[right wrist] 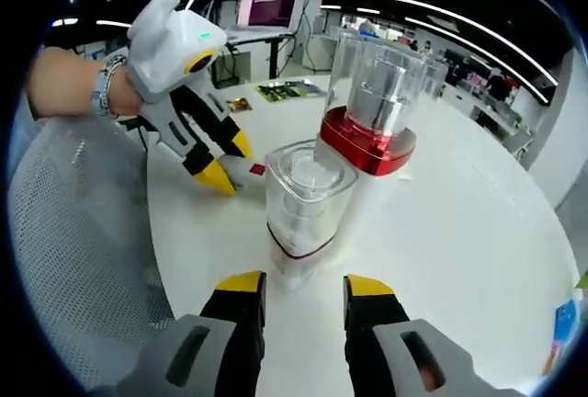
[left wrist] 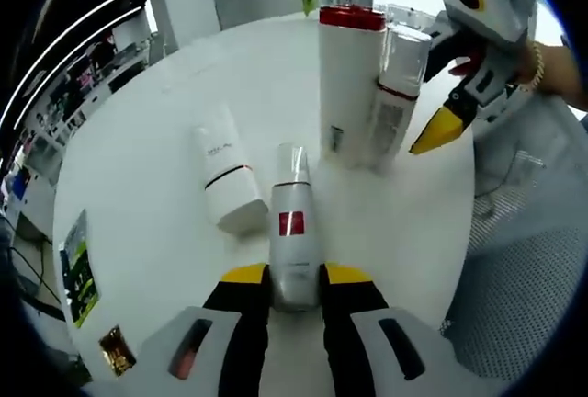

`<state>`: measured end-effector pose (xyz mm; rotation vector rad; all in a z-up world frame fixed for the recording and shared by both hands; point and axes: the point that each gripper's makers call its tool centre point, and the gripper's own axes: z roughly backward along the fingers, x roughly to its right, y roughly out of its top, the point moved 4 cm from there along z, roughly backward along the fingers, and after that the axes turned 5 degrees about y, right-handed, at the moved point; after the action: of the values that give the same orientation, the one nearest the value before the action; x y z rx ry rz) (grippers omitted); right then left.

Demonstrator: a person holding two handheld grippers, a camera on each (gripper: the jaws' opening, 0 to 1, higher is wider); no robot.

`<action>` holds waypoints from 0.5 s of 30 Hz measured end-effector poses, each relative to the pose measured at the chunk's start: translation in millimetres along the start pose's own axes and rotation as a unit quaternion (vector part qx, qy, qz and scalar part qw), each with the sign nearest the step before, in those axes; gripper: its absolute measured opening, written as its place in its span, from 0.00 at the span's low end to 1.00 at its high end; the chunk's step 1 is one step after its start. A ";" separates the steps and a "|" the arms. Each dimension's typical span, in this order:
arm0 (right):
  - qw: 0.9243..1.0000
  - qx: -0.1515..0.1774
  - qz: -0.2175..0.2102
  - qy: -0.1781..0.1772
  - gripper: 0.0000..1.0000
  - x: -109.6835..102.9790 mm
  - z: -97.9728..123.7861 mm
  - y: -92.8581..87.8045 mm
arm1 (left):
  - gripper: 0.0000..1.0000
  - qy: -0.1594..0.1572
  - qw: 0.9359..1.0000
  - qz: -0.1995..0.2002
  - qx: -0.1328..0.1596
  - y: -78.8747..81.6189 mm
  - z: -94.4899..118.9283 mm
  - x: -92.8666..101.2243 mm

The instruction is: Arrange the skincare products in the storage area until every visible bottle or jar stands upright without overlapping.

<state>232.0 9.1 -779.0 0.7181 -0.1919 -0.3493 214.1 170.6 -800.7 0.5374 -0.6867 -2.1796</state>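
Left gripper [left wrist: 296,279] clamped on lying bottle [left wrist: 292,227] on white table [left wrist: 147,186], base hidden between jaws. Right gripper [right wrist: 299,289] spread open just short of upright clear-capped bottle [right wrist: 303,209]; tall bottle [left wrist: 351,66] cap cut off.

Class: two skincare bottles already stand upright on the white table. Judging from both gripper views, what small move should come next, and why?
Probably tip the lying bottle upright: the left gripper is clamped on its base, while the white tube also lies flat beside it. The right gripper hangs open.
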 end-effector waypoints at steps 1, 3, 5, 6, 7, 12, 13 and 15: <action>1.000 0.002 -0.003 0.001 0.29 0.3 0.4 -0.1 | 0.17 -0.002 1.000 0.006 0.013 5.0 2.7 -0.6; 1.000 0.000 -0.007 0.002 0.30 0.4 0.6 -1.3 | 0.17 -0.012 0.999 0.023 0.032 11.5 5.6 0.0; 1.000 -0.003 -0.006 0.004 0.30 -0.2 0.1 -2.6 | 0.17 -0.012 0.999 0.029 0.040 14.2 9.0 -2.4; 1.000 -0.004 -0.007 0.005 0.30 -0.6 -0.2 -3.0 | 0.17 -0.015 0.998 0.029 0.045 15.1 10.1 -3.1; 1.000 -0.005 -0.008 0.007 0.30 -1.1 -0.6 -3.1 | 0.17 -0.016 0.998 0.033 0.048 16.1 10.7 -3.7; 1.000 0.008 -0.024 0.011 0.32 0.7 2.5 -0.5 | 0.16 -0.038 0.993 0.077 0.078 25.3 16.7 -4.0; 1.000 0.009 -0.026 0.011 0.33 1.1 3.2 -0.6 | 0.16 -0.037 0.992 0.081 0.085 27.1 18.9 -5.7; 0.999 0.016 -0.039 0.004 0.34 4.8 8.0 -1.0 | 0.16 -0.039 0.989 0.098 0.102 31.6 23.2 -7.9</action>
<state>233.9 1.7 -773.6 0.7592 -0.1613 -0.4188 223.0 166.1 -762.0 0.4692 -0.9715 -1.9663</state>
